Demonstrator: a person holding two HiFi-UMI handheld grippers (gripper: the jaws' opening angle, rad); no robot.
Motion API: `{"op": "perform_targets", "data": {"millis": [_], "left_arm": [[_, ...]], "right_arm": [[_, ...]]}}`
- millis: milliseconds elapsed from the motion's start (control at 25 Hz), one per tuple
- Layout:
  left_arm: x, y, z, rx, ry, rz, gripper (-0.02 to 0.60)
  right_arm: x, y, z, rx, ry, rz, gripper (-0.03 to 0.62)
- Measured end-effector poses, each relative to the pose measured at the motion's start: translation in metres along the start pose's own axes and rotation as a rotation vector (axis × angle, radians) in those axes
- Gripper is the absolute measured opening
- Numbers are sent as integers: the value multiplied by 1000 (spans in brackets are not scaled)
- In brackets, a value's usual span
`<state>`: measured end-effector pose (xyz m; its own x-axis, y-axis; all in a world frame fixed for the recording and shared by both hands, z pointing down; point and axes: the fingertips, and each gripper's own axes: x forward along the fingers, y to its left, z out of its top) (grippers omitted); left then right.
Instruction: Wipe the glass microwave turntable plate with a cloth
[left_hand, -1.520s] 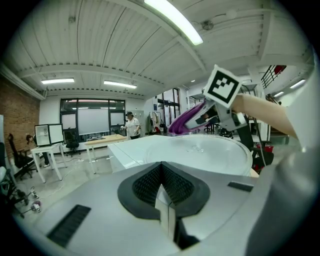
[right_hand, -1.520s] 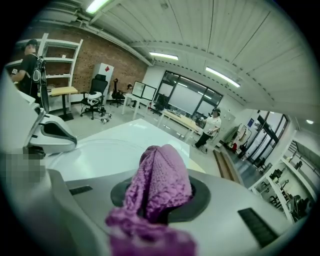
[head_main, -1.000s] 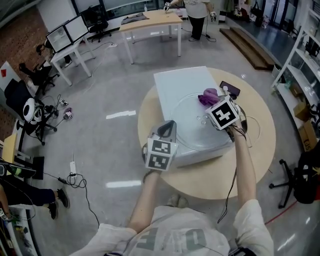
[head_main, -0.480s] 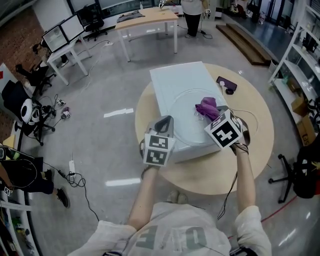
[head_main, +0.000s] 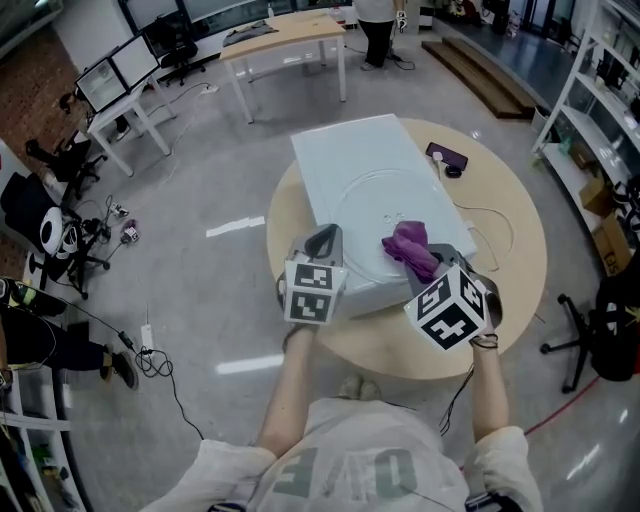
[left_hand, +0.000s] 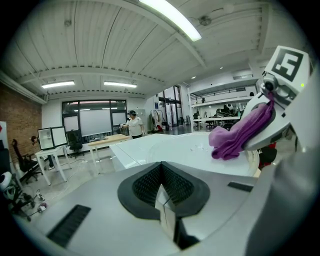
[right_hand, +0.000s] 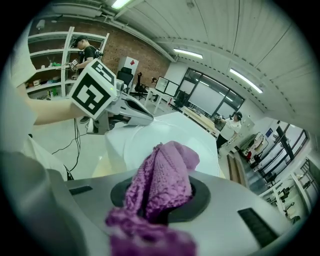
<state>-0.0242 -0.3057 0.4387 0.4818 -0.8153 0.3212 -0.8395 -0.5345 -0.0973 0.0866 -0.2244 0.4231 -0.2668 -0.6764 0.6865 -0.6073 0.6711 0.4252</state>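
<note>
I see my right hand-held gripper (head_main: 425, 262) clamped on the purple cloth (head_main: 408, 247), which bunches out past its jaws onto the near right part of the glass turntable plate (head_main: 370, 200). The plate lies flat on a white box (head_main: 340, 150) on the round counter (head_main: 510, 290). My left hand-held gripper (head_main: 322, 245) sits at the box's near left edge, jaws together.
</note>
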Motion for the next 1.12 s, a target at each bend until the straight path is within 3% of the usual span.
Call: {"op": "perform_targets", "data": {"millis": [480, 720, 1120], "left_arm": [[1, 1, 1, -10, -4, -7, 2], [0, 0, 2, -18, -8, -9, 2], [-3, 1, 1, -32, -10, -13, 2]], "right_arm": [[-31, 27, -10, -13, -19, 10, 49], [-29, 25, -12, 37, -41, -6, 49], [-20, 11, -13, 28, -24, -64, 49]]}}
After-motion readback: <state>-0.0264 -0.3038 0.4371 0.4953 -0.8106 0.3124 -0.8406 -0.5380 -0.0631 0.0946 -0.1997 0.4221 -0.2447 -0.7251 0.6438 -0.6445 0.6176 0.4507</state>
